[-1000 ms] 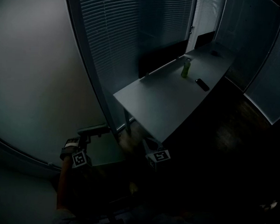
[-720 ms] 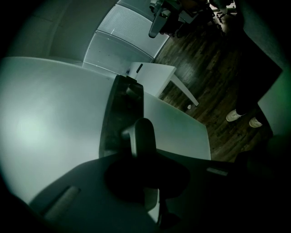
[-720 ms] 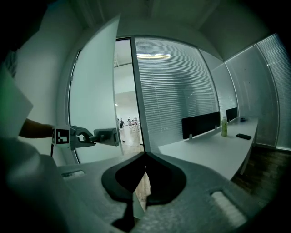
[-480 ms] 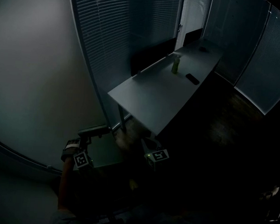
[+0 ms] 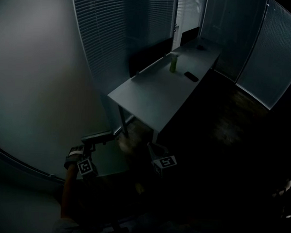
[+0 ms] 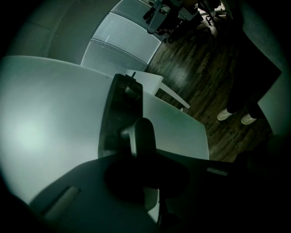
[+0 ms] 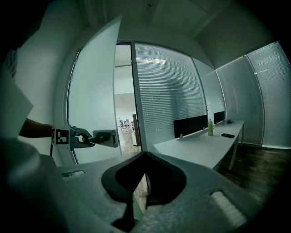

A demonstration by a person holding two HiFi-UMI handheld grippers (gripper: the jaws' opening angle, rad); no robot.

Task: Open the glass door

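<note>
Desk (image 5: 156, 90) had drifted up and left in the head view compared with a second earlier, while both grippers pretty much stayed put low in the picture. Far left was the frosted glass door (image 5: 35, 83), swung partly open. Left gripper (image 5: 89, 141) was clamped tight on the door handle (image 5: 101, 135). Right gripper (image 5: 152, 149) hung nearby, jaws together, nothing in them. Green bottle (image 5: 173, 63) stood upright on the desk.

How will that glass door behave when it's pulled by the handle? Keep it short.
The glass door is a tall full-height panel, so it probably feels heavy and swings slowly. It looks rigid, so it should turn as one piece. The left gripper has its jaws shut on the smooth lever handle, which may be slippery.
</note>
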